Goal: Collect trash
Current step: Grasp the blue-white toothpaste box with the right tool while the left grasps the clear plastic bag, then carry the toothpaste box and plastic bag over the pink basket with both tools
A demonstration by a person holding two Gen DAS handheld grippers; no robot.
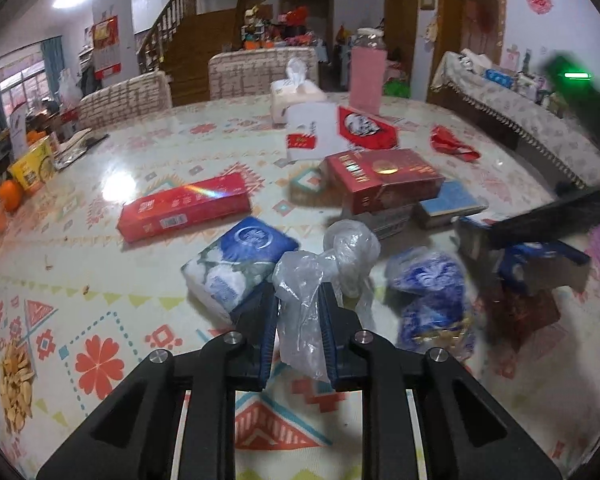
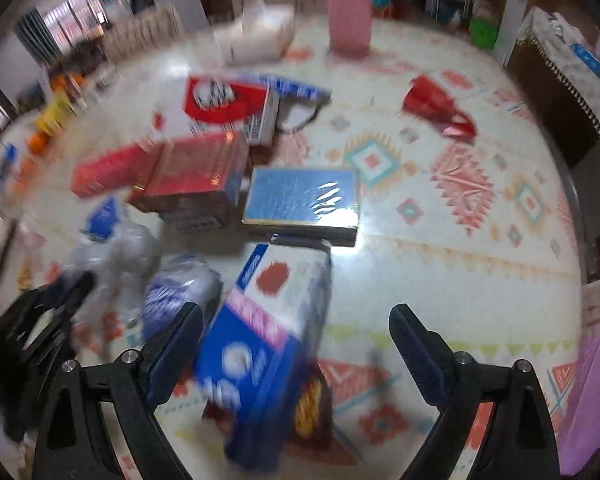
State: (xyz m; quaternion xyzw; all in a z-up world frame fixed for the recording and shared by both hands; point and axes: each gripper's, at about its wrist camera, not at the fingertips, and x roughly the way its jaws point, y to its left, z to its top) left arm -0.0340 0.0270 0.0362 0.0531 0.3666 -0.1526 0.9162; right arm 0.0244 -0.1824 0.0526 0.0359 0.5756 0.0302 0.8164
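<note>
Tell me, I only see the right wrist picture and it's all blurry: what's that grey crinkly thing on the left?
Observer: A clear plastic bag. The left tool is shut on it.
Operator: Is there trash I can't see?
Observer: Yes, a pile of yellowish scraps lies on the table near the left edge of the left wrist picture.
Operator: What's the blue thing by the bag?
Observer: A blue and white tissue pack, lying flat right beside the left tool.
</note>
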